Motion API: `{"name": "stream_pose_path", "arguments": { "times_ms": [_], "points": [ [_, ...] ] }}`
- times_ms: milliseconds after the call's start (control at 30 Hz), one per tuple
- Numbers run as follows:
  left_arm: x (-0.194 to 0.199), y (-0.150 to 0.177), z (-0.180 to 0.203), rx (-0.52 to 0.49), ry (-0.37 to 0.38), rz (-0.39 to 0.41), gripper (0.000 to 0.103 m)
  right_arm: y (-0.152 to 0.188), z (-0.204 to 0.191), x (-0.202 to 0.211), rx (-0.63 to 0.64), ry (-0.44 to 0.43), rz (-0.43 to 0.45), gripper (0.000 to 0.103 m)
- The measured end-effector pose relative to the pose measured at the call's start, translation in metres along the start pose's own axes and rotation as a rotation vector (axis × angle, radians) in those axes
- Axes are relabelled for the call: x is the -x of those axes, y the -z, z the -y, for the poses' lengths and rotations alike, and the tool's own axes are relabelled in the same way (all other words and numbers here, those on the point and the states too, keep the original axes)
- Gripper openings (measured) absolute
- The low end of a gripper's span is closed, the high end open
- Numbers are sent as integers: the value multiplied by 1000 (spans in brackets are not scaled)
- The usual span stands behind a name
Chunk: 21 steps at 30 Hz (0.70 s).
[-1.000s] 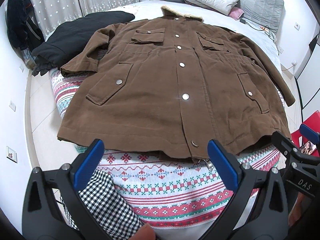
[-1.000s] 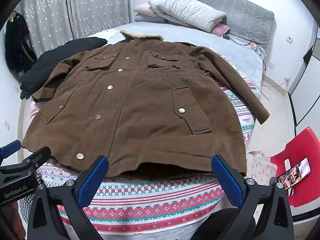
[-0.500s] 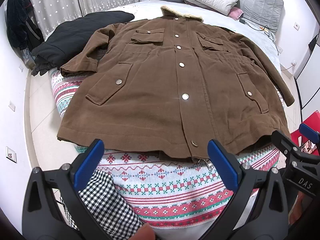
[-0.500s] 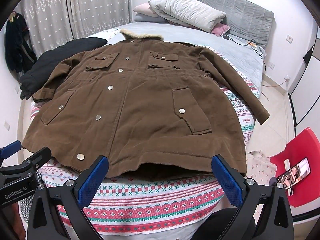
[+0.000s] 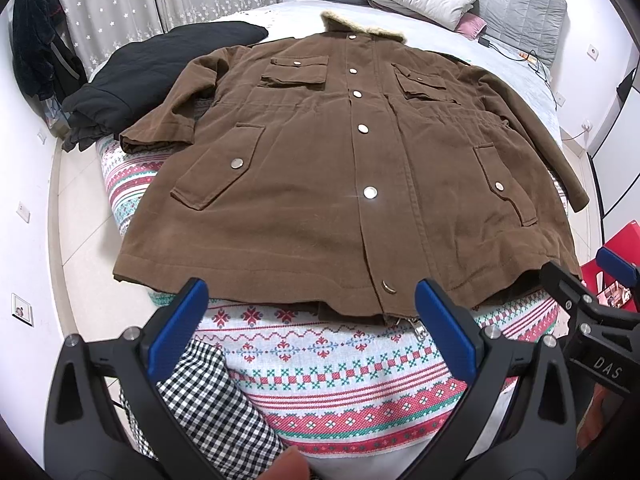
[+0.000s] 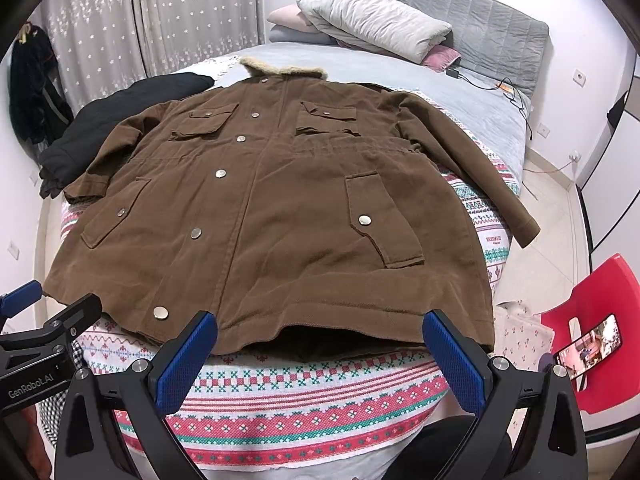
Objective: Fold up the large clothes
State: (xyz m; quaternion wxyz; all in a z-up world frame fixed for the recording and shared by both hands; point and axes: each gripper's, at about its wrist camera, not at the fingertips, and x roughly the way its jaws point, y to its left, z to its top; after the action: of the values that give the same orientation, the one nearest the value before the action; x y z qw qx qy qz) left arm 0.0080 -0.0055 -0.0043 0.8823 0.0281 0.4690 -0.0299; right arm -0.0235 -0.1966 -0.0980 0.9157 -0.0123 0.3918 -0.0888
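The left gripper (image 5: 310, 312) and the right gripper (image 6: 320, 344) are hovering with jaws wide apart, holding nothing, just before the hem. The big brown coat (image 5: 340, 168) is lying flat and buttoned on the patterned blanket (image 5: 320, 364). Beyond it, a black jacket (image 5: 160, 68) and pillows (image 6: 372, 16) are sitting.

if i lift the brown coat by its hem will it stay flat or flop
The brown button-front coat with a fur collar will probably flop: it lies draped flat over the patterned knit blanket, its sleeves limp. It looks thick, with lined pockets and metal snaps, so likely heavy. One open hand-held gripper at the hem would probably leave the rest dragging.
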Motion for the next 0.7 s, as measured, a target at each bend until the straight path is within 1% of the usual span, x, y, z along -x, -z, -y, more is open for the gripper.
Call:
{"name": "stream_pose_path", "arguments": {
  "times_ms": [567, 700],
  "points": [
    [-8, -2, -2, 14, -22, -11, 103, 1, -6, -11, 8, -16, -15, 103],
    [-13, -2, -4, 24, -14, -17, 103, 1, -7, -14, 14, -23, -19, 103]
  ]
}}
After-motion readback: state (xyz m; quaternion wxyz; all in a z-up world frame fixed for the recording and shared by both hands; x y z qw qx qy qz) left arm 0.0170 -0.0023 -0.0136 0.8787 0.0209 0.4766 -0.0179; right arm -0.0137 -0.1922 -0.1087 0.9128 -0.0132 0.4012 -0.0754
